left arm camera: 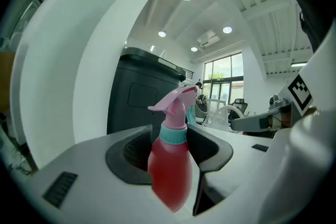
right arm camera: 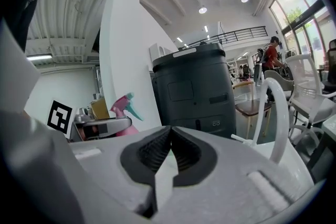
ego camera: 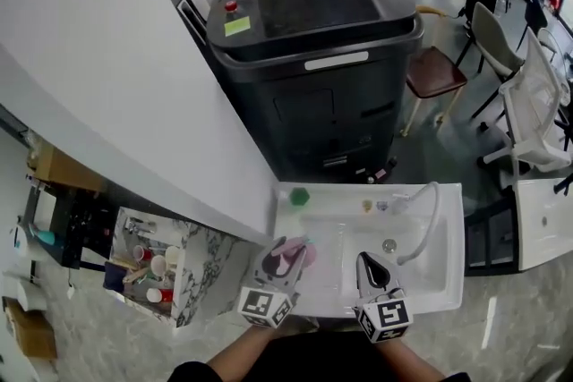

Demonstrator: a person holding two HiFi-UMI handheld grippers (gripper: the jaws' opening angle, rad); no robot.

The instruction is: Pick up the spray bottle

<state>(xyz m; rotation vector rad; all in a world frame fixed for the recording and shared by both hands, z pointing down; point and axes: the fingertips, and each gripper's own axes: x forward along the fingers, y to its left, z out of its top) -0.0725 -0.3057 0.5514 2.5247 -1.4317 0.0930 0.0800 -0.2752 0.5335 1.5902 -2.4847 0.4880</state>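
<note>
The spray bottle (left arm camera: 170,165) has a red body, a teal collar and a pink trigger head. It stands upright between the jaws of my left gripper (left arm camera: 173,157), which is shut on its body and holds it in the air. In the head view the left gripper (ego camera: 285,259) carries the bottle (ego camera: 307,253) over the left part of the white sink (ego camera: 448,273). My right gripper (ego camera: 372,268) hangs over the sink's middle, shut with nothing in it. From the right gripper view the bottle (right arm camera: 122,107) shows at the left, beyond the shut right gripper (right arm camera: 169,152).
A white curved faucet (ego camera: 428,219) rises at the sink's right. A green object (ego camera: 299,196) and small items sit on the sink's back ledge. A large black machine (ego camera: 313,58) stands behind the sink. A white wall panel (ego camera: 107,85) runs along the left; chairs (ego camera: 528,103) stand at the right.
</note>
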